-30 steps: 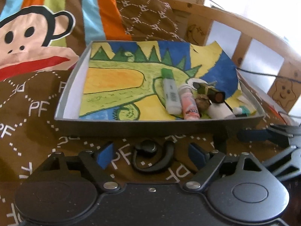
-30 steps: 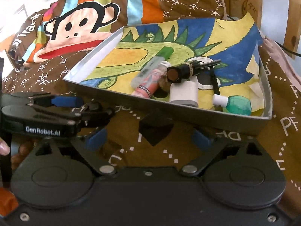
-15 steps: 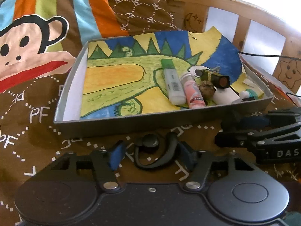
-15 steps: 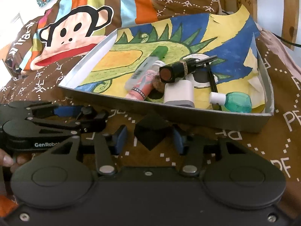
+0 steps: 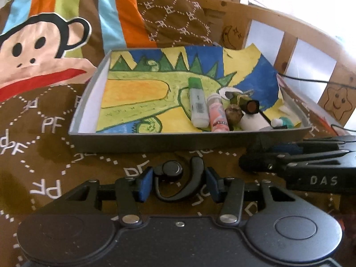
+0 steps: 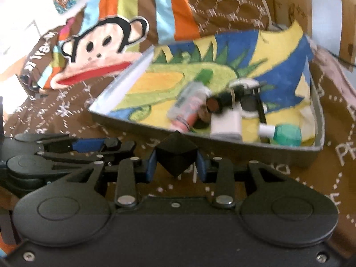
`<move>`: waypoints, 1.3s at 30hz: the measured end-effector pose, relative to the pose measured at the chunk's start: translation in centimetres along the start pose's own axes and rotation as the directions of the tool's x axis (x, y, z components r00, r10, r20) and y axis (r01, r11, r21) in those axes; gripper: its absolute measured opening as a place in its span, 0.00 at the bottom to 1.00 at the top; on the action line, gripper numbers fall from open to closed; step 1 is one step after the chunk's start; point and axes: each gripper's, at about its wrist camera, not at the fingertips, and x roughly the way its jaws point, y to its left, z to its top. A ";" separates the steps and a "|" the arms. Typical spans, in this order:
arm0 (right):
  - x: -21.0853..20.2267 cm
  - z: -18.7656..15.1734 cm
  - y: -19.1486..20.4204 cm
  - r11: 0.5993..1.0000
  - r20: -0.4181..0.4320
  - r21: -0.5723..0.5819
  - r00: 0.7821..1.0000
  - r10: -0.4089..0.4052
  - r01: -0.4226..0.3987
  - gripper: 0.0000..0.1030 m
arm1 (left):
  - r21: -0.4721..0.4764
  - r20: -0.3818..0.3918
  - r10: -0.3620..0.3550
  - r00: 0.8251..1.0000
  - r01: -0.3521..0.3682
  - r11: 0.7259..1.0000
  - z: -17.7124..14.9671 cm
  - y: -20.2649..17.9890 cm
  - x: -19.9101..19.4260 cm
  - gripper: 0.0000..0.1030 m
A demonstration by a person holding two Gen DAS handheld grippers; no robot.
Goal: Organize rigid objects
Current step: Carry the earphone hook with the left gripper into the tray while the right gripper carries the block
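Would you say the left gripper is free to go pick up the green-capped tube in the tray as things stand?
Probably not yet. The left gripper is closing on a black earpiece lying between its pads. The green-capped tube lies uncovered in the tray, past the low near wall.

Two low, close fisheye views, each looking forward and downward along its own gripper over a brown bedspread [image 5: 44,155]. Both face the same grey tray [image 5: 155,139] [image 6: 244,150], the left-wrist view squarely, the right-wrist view from its right, blurred.
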 end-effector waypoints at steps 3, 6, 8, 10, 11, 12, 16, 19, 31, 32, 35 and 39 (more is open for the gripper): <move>-1.3 0.6 0.1 1.000 0.035 0.001 0.999 0.014 -0.014 0.28 | -0.022 0.032 0.007 0.999 -0.007 1.000 0.3 0.0 -1.4 0.51; -2.9 1.4 -0.2 1.000 0.086 0.003 0.996 0.025 -0.025 0.28 | -0.041 0.081 0.008 0.997 -0.004 0.999 1.2 -0.3 -2.8 0.51; -4.0 2.0 -0.7 1.000 0.122 0.005 0.992 0.026 -0.027 0.28 | -0.042 0.119 0.009 0.993 -0.004 0.999 2.0 -0.7 -3.6 0.51; -4.7 2.6 -1.2 1.000 0.156 0.011 0.988 0.017 -0.019 0.28 | -0.036 0.149 0.012 0.989 -0.007 0.999 2.7 -1.3 -4.1 0.51; -4.9 2.8 -1.6 1.000 0.170 0.015 0.985 0.010 -0.013 0.28 | -0.034 0.165 0.014 0.986 -0.009 0.999 3.2 -1.6 -4.2 0.51; -5.0 3.1 -2.0 1.000 0.183 0.016 0.983 0.001 -0.004 0.28 | -0.034 0.177 0.016 0.984 -0.010 0.999 3.6 -2.0 -4.2 0.51; -5.0 3.8 -3.7 0.999 0.202 0.042 0.979 -0.038 0.030 0.28 | -0.051 0.211 0.018 0.977 -0.007 0.999 5.3 -3.3 -3.3 0.51; -5.0 4.4 -5.2 0.997 0.210 0.071 0.976 -0.052 0.037 0.28 | -0.075 0.216 0.019 0.976 -0.003 0.997 6.1 -3.8 -2.0 0.51; -2.1 4.5 -9.3 0.989 0.143 0.097 0.981 -0.128 0.115 0.28 | -0.182 0.143 0.021 0.989 0.005 0.983 7.9 -3.2 3.2 0.51; -1.7 4.4 -9.5 0.988 0.130 0.098 0.982 -0.134 0.122 0.28 | -0.185 0.134 0.018 0.991 0.007 0.983 7.9 -3.2 3.5 0.51; -0.8 4.0 -9.6 0.987 0.109 0.086 0.983 -0.147 0.138 0.28 | -0.177 0.121 0.011 0.993 0.011 0.984 7.8 -3.5 4.2 0.51; 0.0 3.7 -9.4 0.987 0.096 0.065 0.983 -0.153 0.148 0.28 | -0.179 0.115 0.011 0.993 0.010 0.984 7.5 -3.8 4.7 0.51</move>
